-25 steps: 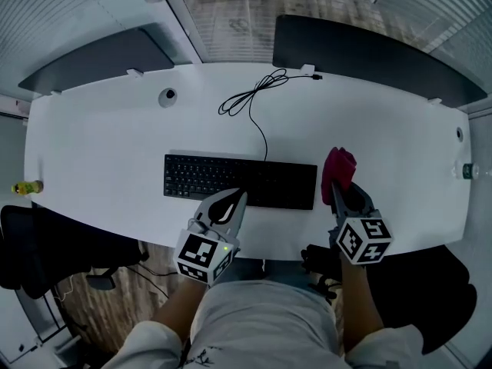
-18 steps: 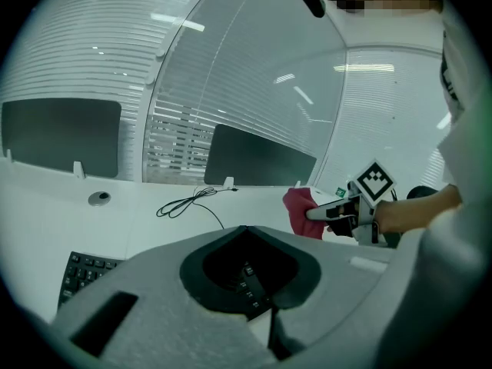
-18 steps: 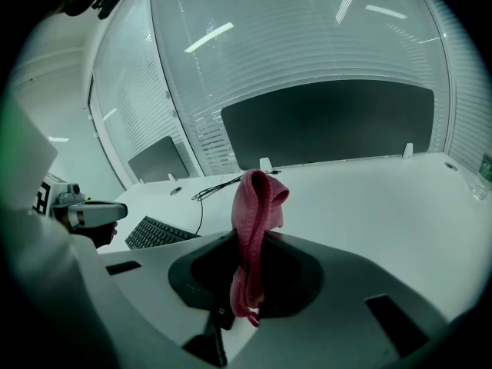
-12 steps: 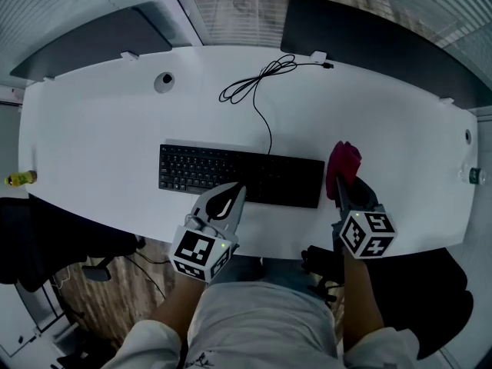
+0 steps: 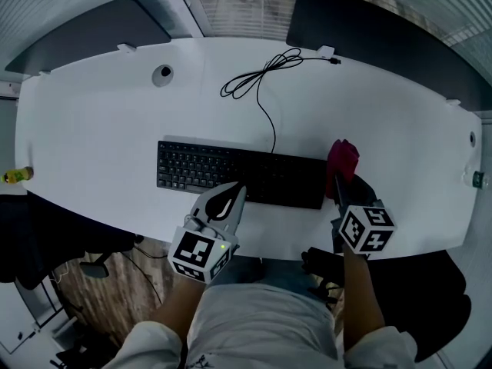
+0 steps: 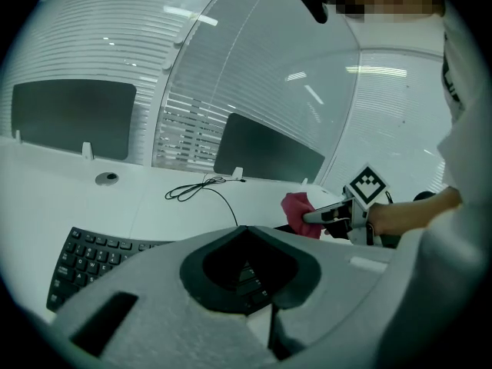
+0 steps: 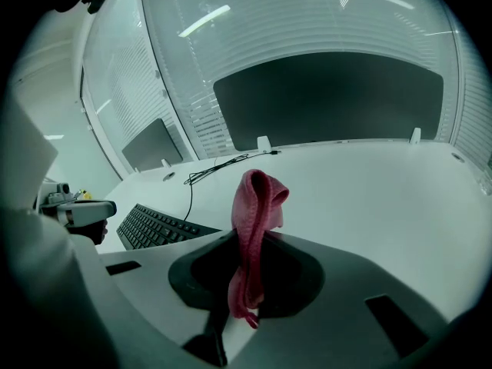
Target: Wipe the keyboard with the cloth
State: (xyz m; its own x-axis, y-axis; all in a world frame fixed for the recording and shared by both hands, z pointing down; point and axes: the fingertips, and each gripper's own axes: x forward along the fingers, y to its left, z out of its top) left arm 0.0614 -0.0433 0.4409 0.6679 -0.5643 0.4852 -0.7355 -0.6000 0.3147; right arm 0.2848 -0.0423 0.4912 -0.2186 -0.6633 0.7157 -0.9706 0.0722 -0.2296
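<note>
little has moved in the last second: the head view has tilted slightly, and both grippers hold the same stations at the desk's (image 5: 100, 129) near edge.

left gripper (image 5: 237, 191): jaws together, nothing between them. its tip lies over the near edge of the keyboard (image 5: 231, 174), right of centre. contact with the keys cannot be confirmed.

right gripper (image 5: 337, 183): jaws clamped on the cloth (image 5: 343, 158). only a narrow fold is pinched. the rest stands up beyond the jaw tips in a loose bunch, with a short tail hanging back between the jaws. the cloth sits just beside the keyboard's right end, above the desk. wiping has probably not begun.

keyboard: parallel to the near edge, centred on the desk. its cable (image 5: 261, 83) runs to a loose coil near the far edge.

likely faults from this state:
- hard jaw tips strike the keys if the cloth bunch folds aside on contact.
- cloth pulls free, since the pinch is narrow and drag across key edges loads it sideways.
- keyboard slides on the smooth desk under a sideways stroke unless the left gripper braces it.
- cable drags if the keyboard shifts.
</note>
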